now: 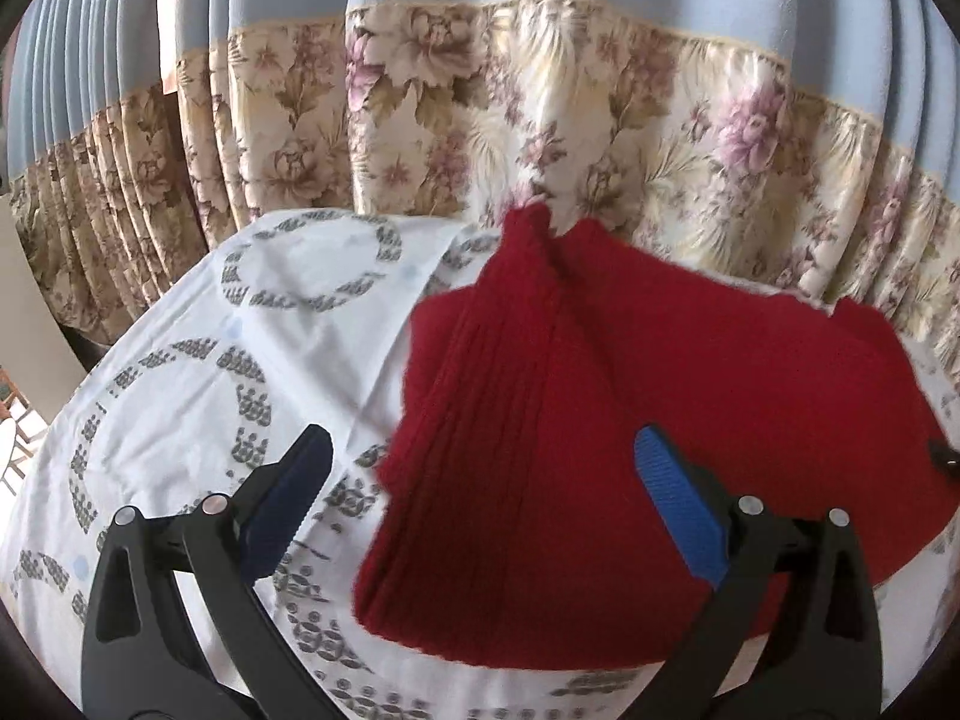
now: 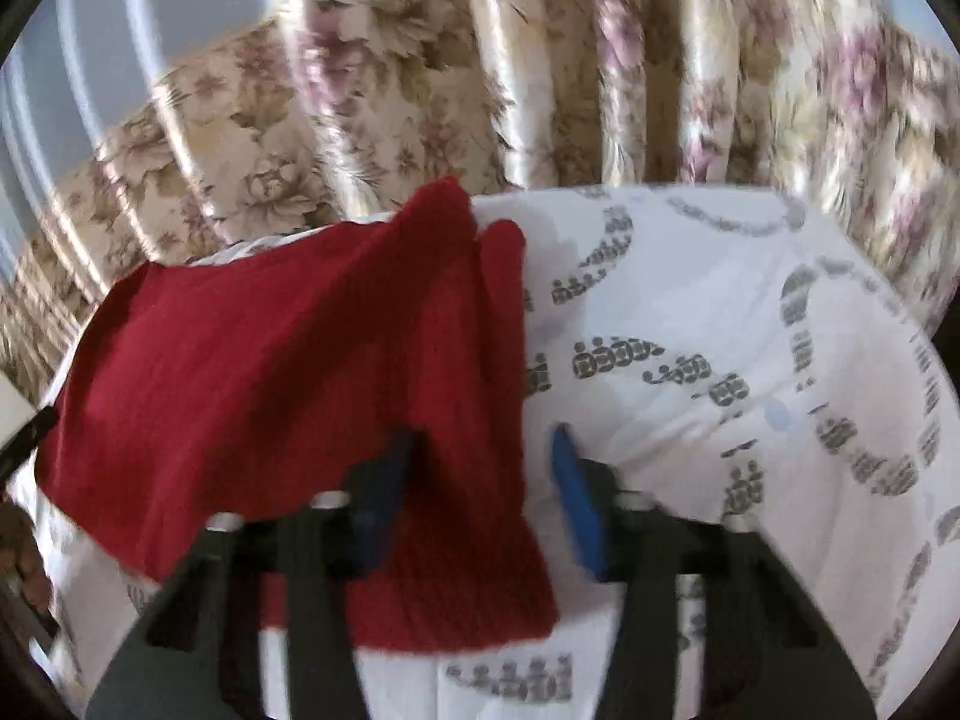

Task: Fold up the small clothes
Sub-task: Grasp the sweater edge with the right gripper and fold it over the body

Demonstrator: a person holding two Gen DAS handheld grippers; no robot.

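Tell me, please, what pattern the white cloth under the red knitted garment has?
Rings of small grey dotted motifs on the white cloth, clearest in the left wrist view.

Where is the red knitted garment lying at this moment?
The red knitted garment lies on the white patterned sheet, before the floral curtain. It fills the right half of the left wrist view and the left half of the right wrist view.

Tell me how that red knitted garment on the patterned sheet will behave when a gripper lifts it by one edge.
The red knitted garment will probably droop: it already lies in soft folds. Its ribbed knit looks grippy, so slipping from the blue pads seems unlikely. It may drag on the white sheet rather than slide.
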